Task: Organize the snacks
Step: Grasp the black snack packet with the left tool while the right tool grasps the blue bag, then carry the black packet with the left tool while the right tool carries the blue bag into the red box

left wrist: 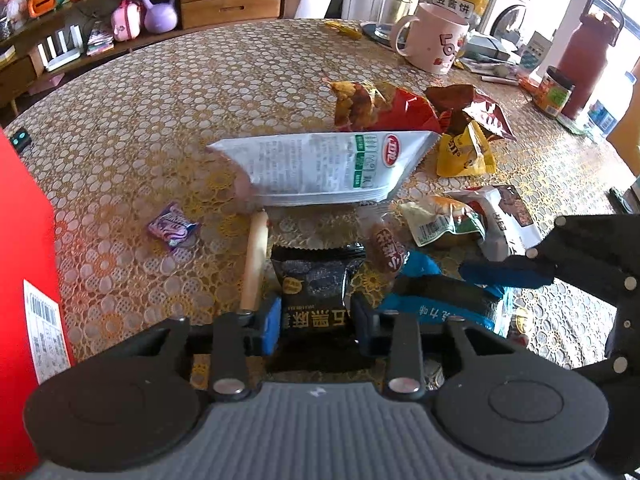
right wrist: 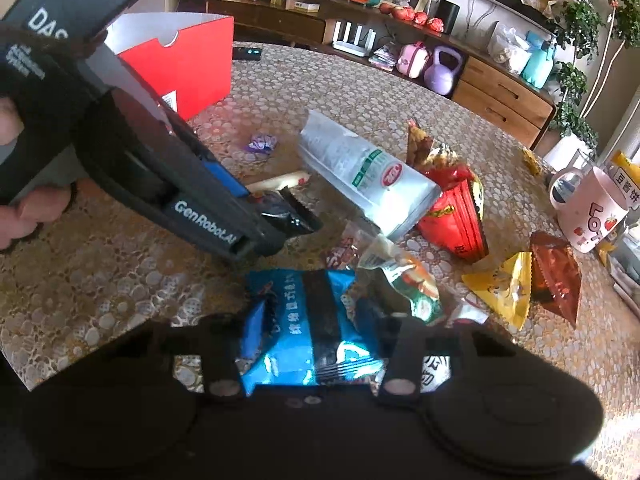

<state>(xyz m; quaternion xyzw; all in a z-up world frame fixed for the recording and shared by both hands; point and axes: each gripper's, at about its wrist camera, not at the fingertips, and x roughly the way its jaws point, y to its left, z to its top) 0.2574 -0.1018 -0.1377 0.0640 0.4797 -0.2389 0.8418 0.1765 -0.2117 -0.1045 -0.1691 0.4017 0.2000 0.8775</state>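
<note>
The big table (left wrist: 160, 128) with the gold bubbly cloth is holding a lot of snacks. A red box (right wrist: 188, 68) is sitting at the left side of it, open at the top. A big white bag (left wrist: 320, 168) is lying in the middle, and a red chip bag (left wrist: 384, 108) is lying just behind it. A pink mug (left wrist: 434, 38) is standing far back on the right.

The left gripper (left wrist: 316, 320) is squeezing a black snack pack (left wrist: 316, 280) between its blue pads. A long tan stick snack (left wrist: 254, 260) is lying just beside that pack. The right gripper (right wrist: 316, 344) is pinching a blue snack bag (right wrist: 308, 320) that is touching the table, near a green and orange pack (right wrist: 416, 284). A little purple candy (left wrist: 173, 226) is lying alone near the red box.
</note>
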